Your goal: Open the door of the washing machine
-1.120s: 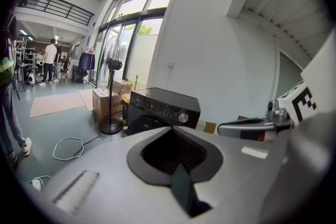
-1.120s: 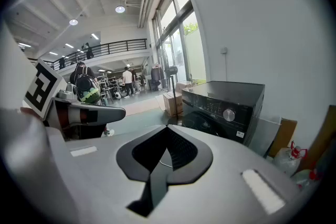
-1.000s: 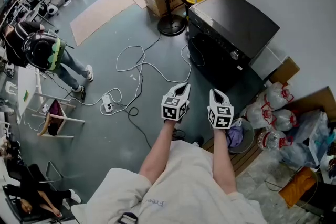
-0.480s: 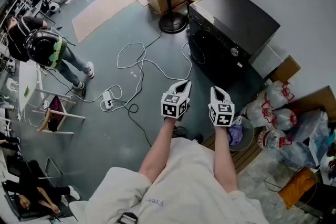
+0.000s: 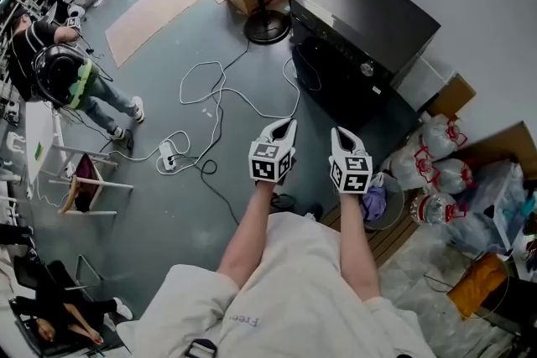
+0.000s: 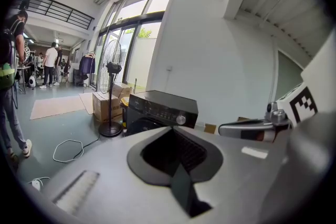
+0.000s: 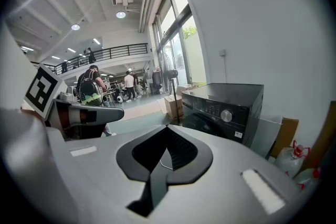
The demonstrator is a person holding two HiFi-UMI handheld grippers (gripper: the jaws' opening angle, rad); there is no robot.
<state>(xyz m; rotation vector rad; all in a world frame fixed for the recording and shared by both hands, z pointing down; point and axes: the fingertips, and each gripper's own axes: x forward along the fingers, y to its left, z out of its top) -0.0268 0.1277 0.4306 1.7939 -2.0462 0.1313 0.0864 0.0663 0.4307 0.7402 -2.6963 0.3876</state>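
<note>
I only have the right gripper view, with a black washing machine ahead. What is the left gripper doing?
Observer: The left gripper has its jaws shut on nothing and points toward the washing machine.
Operator: How close are we to the machine's front?
Observer: Not touching. In the head view, bare floor separates the left gripper and the right gripper from it.
Operator: Anything low on my right side?
Observer: Yes, a grey basin holding a purple cloth sits on the floor just right of the right gripper in the head view.
</note>
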